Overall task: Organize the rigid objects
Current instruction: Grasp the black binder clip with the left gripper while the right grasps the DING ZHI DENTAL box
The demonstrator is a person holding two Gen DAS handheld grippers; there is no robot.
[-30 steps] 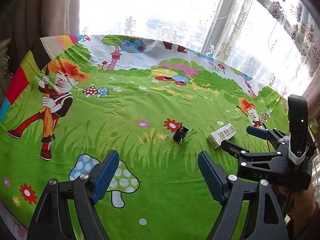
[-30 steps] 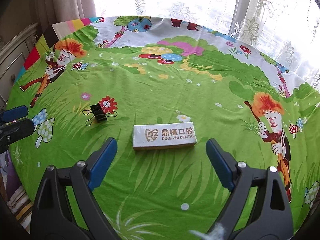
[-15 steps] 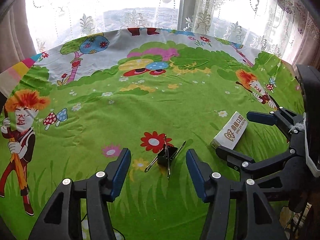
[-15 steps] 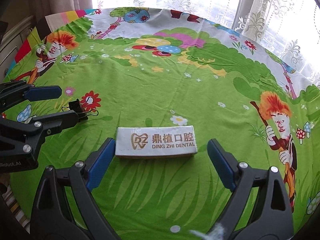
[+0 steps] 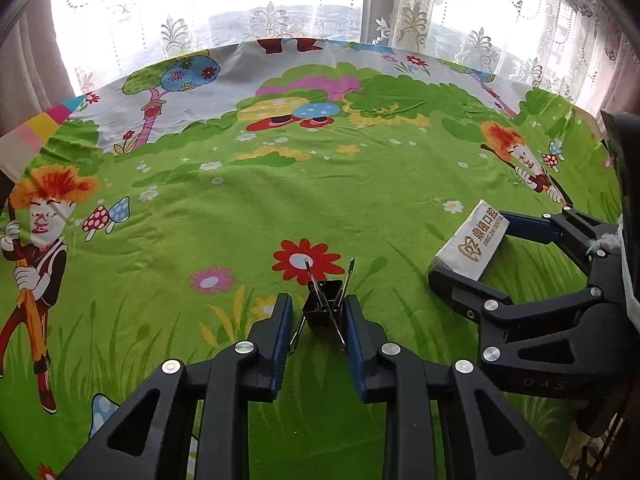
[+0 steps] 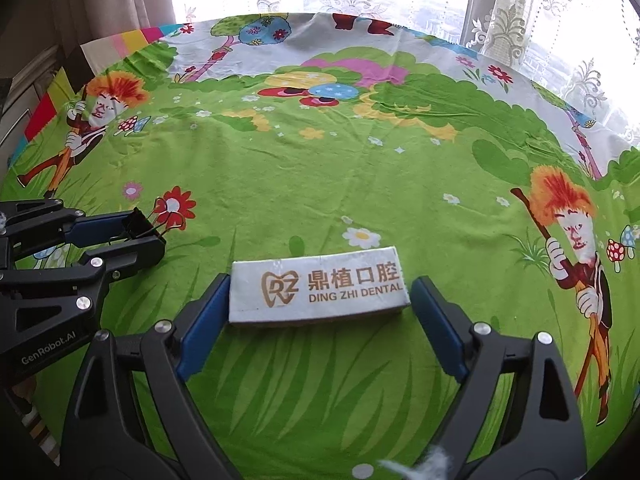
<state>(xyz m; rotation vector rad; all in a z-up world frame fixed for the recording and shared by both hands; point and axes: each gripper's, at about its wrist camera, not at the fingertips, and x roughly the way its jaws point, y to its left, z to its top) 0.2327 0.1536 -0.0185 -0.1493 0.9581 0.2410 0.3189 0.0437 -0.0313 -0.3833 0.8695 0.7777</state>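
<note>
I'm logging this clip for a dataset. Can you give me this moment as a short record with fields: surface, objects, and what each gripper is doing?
surface: cartoon tablecloth
objects: binder clip; white box printed DING ZHI DENTAL
left gripper: fingers narrowed around the binder clip; contact unclear
right gripper: open, fingers flanking the white box's two ends
object spacing: binder clip and white box lie apart

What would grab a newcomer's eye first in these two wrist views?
The loud green cartoon tablecloth fills both views. Low in the left wrist view, the left gripper has its blue pads close around a black binder clip. In the right wrist view, the right gripper straddles a white "DING ZHI DENTAL" box, a gap showing at its right end.
</note>
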